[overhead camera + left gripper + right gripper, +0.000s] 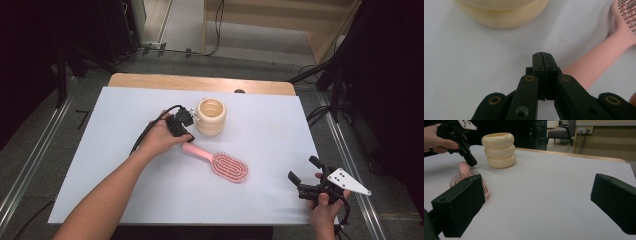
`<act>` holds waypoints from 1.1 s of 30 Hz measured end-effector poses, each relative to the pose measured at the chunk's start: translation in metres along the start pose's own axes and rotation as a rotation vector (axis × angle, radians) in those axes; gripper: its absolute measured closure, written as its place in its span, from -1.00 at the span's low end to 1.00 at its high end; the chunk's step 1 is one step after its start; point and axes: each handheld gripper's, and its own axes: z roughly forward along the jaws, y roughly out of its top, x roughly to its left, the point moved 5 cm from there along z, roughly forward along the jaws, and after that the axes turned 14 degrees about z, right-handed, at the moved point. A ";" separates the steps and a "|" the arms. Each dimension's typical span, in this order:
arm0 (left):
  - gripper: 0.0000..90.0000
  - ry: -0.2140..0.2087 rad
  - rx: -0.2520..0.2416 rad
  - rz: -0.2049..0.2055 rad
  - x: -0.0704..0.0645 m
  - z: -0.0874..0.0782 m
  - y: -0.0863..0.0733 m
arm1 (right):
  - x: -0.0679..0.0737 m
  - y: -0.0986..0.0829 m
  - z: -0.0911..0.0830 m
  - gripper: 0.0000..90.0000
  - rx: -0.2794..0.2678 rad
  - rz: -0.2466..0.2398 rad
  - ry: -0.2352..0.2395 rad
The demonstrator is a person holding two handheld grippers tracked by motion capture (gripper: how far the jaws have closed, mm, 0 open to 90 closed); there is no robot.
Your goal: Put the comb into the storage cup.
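**Risk: closed jaws pushing the brush instead of gripping it**

Lying on white table sheet [150, 200]: pink plastic hairbrush [222, 163], handle nearing cream ribbed pot [210, 116]. Hovering clenched, empty, beside handle: left gripper [544, 58], likely shoving it potward. Waiting spread wide, well apart: right gripper [303, 171].

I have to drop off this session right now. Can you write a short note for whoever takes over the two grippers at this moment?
Left gripper: shut, empty, tips beside the hairbrush handle, close to the cream holder.
Right gripper: open, empty, held near the table's right front edge.
Hairbrush lies flat mid-table, bristles up, handle toward the holder.
Holder stands upright, looks empty.
Done: nothing moved.
Left: probably grip the brush and stand it in the holder.
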 end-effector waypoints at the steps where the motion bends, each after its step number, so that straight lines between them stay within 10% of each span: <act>1: 1.00 -0.003 0.001 -0.001 -0.001 0.000 0.000 | 0.000 0.000 0.000 -1.00 0.001 0.002 0.000; 29: 1.00 -0.038 0.072 0.108 -0.051 -0.011 -0.024 | 0.001 0.000 0.001 -1.00 0.010 0.000 -0.005; 33: 0.74 -0.024 0.009 0.087 -0.049 -0.020 -0.022 | 0.001 0.000 0.001 -1.00 0.013 -0.004 -0.007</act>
